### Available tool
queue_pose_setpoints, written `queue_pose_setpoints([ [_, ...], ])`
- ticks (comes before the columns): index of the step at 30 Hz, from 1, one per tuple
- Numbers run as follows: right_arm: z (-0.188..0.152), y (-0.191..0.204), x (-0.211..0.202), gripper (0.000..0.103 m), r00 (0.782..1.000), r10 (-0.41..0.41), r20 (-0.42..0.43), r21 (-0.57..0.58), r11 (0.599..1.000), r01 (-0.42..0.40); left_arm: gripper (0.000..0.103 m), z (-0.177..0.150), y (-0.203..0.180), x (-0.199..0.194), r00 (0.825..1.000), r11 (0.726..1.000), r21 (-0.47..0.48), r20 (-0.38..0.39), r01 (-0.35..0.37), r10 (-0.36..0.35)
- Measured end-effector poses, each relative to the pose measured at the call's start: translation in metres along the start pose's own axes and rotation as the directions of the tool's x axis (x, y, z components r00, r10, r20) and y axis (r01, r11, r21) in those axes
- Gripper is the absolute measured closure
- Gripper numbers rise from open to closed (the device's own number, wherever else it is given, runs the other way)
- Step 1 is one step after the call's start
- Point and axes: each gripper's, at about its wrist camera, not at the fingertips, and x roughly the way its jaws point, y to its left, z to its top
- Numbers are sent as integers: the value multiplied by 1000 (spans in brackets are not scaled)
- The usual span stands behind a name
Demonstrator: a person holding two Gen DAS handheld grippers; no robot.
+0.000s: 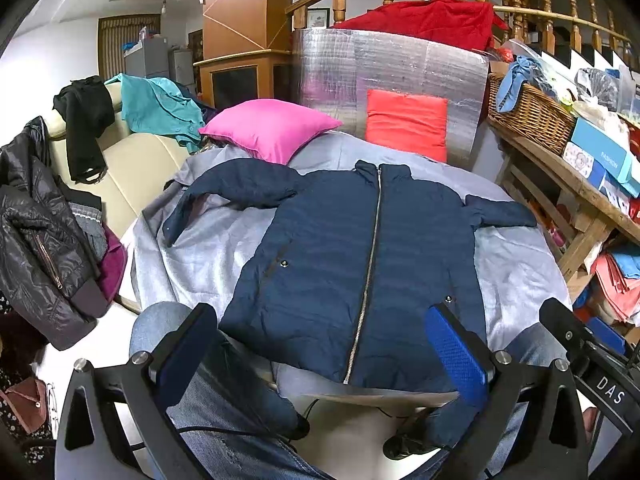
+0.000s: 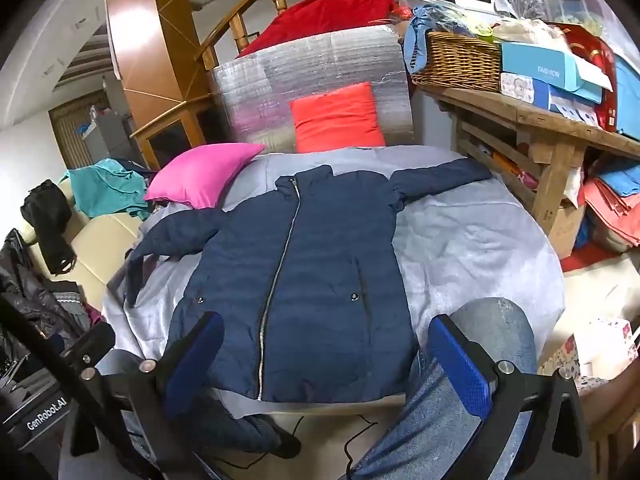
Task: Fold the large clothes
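The room is bright with soft, even light, maybe from lamps above. The dark jacket (image 1: pixel 352 264) in the middle looks sharp. Away from it, toward the edges, things bend and fade into black corners.

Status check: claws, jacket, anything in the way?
Left claw and right claw open, empty, above hem. Navy puffer jacket flat, zipped, sleeves spread, unfolded. Pink pillow touches one sleeve.
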Motion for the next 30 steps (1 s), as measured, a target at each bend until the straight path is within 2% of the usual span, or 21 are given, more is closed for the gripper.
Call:
queue_pose_setpoints([
  [30, -5, -2, 5, 0, 1000, -3, -14, 11, 1000, 3, 0, -2, -1, 1, 1000, 1000, 10, -9, -2, 2],
])
